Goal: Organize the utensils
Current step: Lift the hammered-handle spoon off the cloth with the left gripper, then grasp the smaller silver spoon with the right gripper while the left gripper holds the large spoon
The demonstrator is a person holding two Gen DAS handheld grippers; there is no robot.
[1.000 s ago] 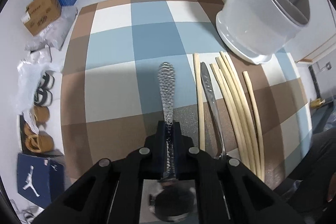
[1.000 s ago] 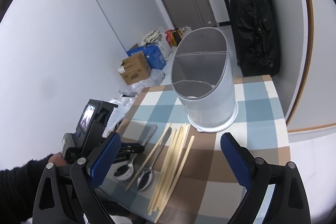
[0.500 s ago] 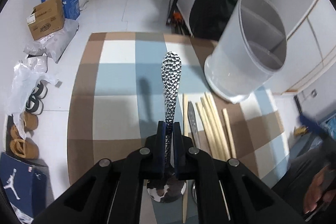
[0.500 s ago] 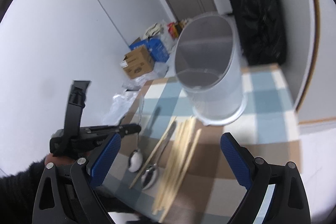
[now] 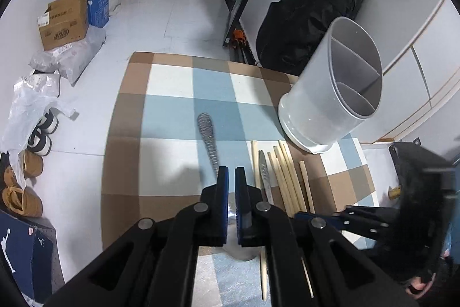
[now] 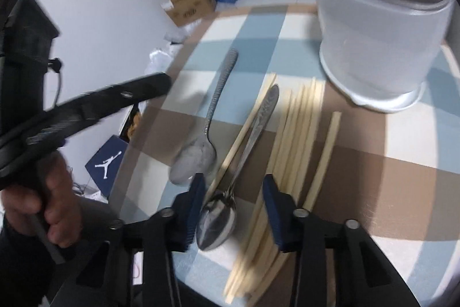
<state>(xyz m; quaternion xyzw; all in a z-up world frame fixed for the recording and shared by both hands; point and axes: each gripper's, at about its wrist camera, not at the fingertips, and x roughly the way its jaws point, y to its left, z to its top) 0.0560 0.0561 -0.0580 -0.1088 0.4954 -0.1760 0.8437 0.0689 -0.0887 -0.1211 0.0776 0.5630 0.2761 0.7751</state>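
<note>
Two spoons (image 6: 211, 117) and pale chopsticks (image 6: 290, 146) lie flat beside an upright, seemingly empty divided holder (image 5: 333, 94).

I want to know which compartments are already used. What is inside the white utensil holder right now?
Inside the utensil holder, the left wrist view shows grey dividers forming compartments, with no utensils rising above the rim. The compartment floors are mostly hidden by the walls.

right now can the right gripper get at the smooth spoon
Probably yes. The right gripper is open, its fingers either side of the smooth spoon bowl, nothing above it. A chopstick lies tight along the handle and the chopstick bundle sits just right, so closing may catch those too.
</note>
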